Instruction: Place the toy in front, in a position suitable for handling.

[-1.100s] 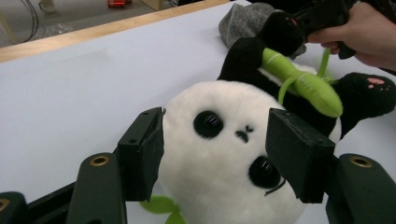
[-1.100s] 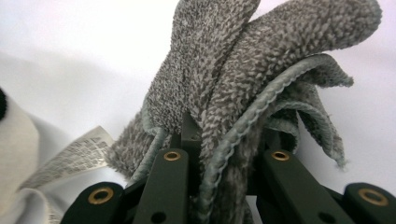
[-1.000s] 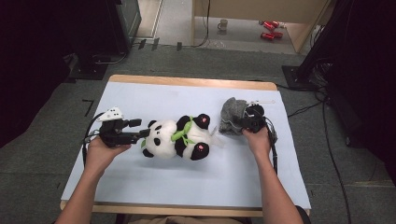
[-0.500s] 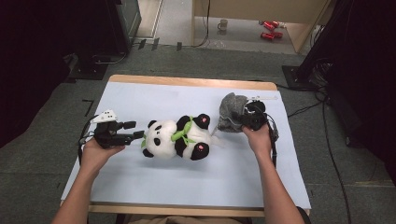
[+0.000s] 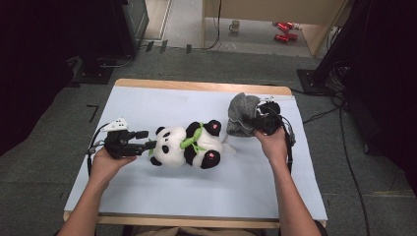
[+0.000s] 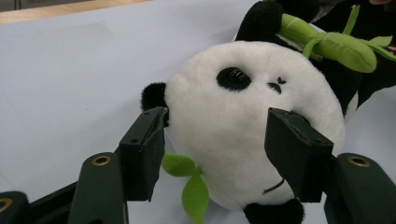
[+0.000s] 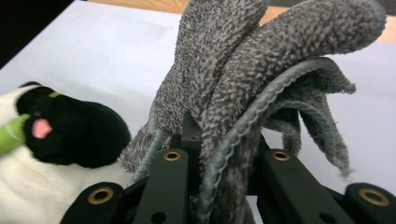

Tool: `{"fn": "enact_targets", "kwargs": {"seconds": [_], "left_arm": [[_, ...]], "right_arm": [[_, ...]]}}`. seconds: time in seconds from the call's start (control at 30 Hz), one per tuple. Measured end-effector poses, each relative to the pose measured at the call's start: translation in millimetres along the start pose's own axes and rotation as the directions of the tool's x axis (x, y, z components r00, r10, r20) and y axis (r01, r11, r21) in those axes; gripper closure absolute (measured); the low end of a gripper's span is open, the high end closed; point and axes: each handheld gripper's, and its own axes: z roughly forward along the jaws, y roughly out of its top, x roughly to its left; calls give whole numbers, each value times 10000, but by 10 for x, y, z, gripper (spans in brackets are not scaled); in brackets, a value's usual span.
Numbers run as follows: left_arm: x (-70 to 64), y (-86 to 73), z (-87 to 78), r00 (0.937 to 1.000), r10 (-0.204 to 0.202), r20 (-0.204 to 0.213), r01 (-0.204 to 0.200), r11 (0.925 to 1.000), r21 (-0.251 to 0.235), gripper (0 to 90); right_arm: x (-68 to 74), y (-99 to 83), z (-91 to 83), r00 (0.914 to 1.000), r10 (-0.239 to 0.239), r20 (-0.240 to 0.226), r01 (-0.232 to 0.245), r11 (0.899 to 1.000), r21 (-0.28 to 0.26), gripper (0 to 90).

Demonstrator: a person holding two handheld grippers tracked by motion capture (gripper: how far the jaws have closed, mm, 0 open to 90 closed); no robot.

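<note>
Closing on the plush panda (image 6: pixel 247 140) is the left tool's (image 5: pixel 142 139) job now — its jaws stand apart on either side of the white head, pads not yet pressing. Squeeze low on the head, clear of the green leaf (image 6: pixel 189 184), so the toy does not roll on the worktop (image 5: pixel 147 103). The right tool (image 7: pixel 219 172) is clenched on the folded grey towel (image 7: pixel 261 65), lifted just beside the panda's feet — keep that pinch deep so no layer slips out.
</note>
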Motion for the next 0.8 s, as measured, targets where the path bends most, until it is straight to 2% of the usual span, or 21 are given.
{"fn": "enact_targets", "kwargs": {"seconds": [0.27, 0.37, 0.47, 0.53, 0.67, 0.7, 0.8], "left_arm": [[-47, -43, -24, 9999, -85, 79, 85, 9999, 99, 373], [-60, -72, -19, 9995, -202, 243, 200, 9998, 88, 373], [-80, -89, 8, 9996, -87, 254, 81, 9997, 238, 368], [-98, -116, 85, 9997, 95, 204, -106, 9985, 543, 365], [-89, -144, 141, 9997, 113, 236, -127, 9981, 604, 347], [-87, -166, 159, 9995, 163, 257, -175, 9988, 461, 347], [-71, -202, 178, 9993, 140, 351, -154, 9991, 393, 330]], "right_arm": [[292, 198, -153, 9972, -727, -196, 724, 9973, -120, 784], [390, 299, -206, 9957, -896, -248, 891, 9958, -187, 784], [484, 392, -253, 9940, -1043, -332, 1036, 9944, -222, 783], [570, 460, -268, 9920, -1190, -425, 1180, 9927, -258, 784], [677, 523, -253, 9892, -1261, -749, 1244, 9919, -266, 784], [773, 553, -237, 9852, -1438, -932, 1418, 9895, -278, 783], [880, 577, -211, 9792, -1652, -1179, 1632, 9862, -264, 783]]}}
